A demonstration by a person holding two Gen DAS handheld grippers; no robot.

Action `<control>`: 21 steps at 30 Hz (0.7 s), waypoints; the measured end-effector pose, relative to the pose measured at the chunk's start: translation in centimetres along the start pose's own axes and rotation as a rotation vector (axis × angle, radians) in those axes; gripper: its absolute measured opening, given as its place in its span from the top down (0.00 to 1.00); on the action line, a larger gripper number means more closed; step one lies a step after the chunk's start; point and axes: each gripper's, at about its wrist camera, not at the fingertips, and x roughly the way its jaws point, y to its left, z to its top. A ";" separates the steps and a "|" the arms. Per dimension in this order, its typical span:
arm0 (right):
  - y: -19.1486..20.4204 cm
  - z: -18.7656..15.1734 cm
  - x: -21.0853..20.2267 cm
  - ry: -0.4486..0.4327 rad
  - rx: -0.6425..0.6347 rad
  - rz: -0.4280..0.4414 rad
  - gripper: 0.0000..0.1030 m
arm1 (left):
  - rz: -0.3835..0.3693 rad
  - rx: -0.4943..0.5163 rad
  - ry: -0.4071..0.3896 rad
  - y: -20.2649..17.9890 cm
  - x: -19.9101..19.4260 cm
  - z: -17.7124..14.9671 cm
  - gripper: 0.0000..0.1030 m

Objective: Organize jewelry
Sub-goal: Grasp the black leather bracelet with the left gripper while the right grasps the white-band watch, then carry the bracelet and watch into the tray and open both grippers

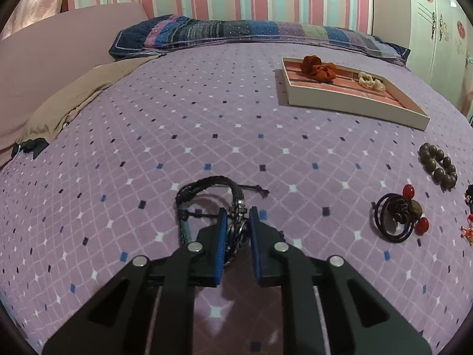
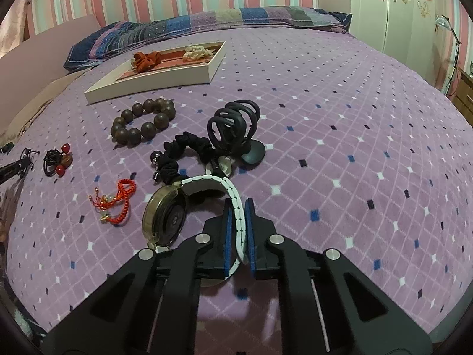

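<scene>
My left gripper is shut on a black braided bracelet whose loop rests on the purple bedspread. My right gripper is shut on the white band of a wristwatch; the watch face lies to the left of the fingers. A white tray with a pink lining holds an orange scrunchie and a cream scrunchie. It also shows in the right wrist view, far left.
On the bedspread lie a brown bead bracelet, a black hair tie with red beads, a red cord bracelet, a black scrunchie and a black spiral hair clip. A patchwork pillow lies behind.
</scene>
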 end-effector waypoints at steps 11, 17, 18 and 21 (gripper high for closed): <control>-0.4 1.0 -1.8 -0.032 0.023 0.036 0.92 | -0.029 -0.022 -0.018 0.7 -1.3 0.3 0.85; -0.9 2.2 -2.0 -0.039 0.048 0.042 0.92 | -0.040 -0.024 -0.035 0.3 -1.8 1.1 0.85; -0.9 2.4 -2.0 -0.039 0.049 0.042 0.92 | -0.043 -0.024 -0.035 0.3 -1.8 1.2 0.85; -0.6 3.2 -1.6 -0.035 0.045 0.043 0.92 | -0.057 -0.028 -0.030 0.1 -1.6 1.6 0.85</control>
